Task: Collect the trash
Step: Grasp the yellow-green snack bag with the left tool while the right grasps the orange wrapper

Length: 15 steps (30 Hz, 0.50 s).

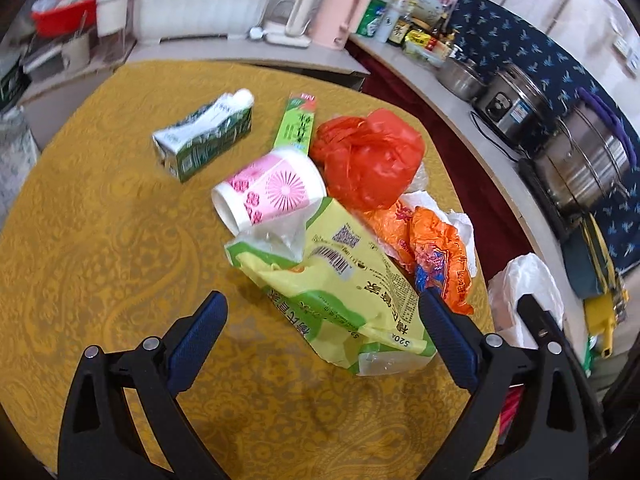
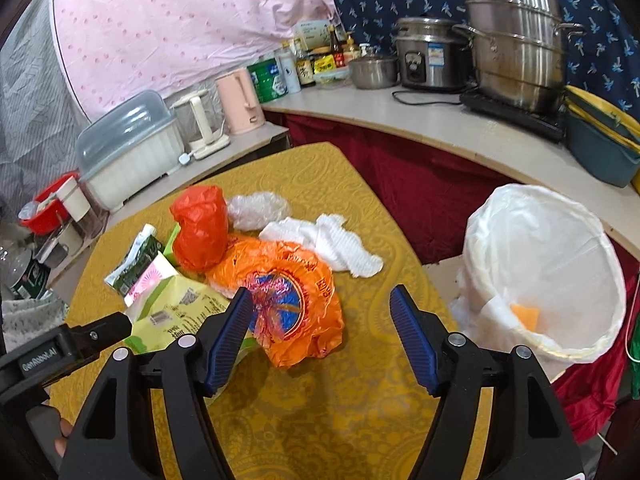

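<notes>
The tablecloth [image 1: 100, 240] is mustard yellow with a paisley weave. On it lie a red plastic bag [image 1: 372, 156], an orange bag [image 2: 288, 292] printed in blue and red, a yellow-green food packet [image 1: 340, 284], a white paper cup [image 1: 268, 192] with pink flowers, and a green-and-white carton [image 1: 204, 136].

1. The table [image 1: 100, 208] wears a mustard cloth with a woven, embossed pattern, matt.
2. Red bag [image 1: 370, 156] and orange bag [image 2: 298, 300]: thin, crinkled, glossy plastic.
3. White wad [image 2: 324, 242]: probably soft paper towel.
4. Stacked pots [image 2: 516, 44]: shiny metal.
5. Tongs' pads [image 2: 230, 334]: ribbed blue, matt.
</notes>
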Motion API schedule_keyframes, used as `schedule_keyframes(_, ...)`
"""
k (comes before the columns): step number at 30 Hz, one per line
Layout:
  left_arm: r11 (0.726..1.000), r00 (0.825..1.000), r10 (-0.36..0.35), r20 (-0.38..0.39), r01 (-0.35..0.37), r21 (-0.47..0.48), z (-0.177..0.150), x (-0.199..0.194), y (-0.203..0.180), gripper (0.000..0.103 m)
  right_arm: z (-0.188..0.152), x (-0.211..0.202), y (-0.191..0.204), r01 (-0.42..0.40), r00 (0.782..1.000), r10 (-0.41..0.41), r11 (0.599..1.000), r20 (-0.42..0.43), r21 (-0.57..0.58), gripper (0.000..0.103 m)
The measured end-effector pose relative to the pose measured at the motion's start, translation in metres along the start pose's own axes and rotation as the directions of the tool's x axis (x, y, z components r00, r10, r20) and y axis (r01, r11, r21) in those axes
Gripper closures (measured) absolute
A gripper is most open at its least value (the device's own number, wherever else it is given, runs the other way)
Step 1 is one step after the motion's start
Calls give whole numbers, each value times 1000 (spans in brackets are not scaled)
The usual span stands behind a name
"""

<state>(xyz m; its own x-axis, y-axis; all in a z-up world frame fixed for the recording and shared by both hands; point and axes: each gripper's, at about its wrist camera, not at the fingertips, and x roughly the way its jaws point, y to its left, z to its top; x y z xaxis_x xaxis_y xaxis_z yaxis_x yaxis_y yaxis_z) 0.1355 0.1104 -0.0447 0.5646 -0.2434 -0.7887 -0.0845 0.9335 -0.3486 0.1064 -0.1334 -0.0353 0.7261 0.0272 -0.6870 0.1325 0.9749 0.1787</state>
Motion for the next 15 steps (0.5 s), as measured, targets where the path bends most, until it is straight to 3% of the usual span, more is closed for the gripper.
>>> schedule_keyframes(11,993,992,-60,-114,47,-112,4,51,-3,12,2,65,-15,-30,994,38,997,-104,72,33)
schedule_keyframes(14,994,990,-55,-129,42,-100,3,59,-4,21,2,81,-19,-39,991,49,996,-127,83,33)
schedule_keyframes(15,995,989,-55,-138,42,-92,3,60,-4,30,1,85,-21,-44,990,55,995,-133,86,33)
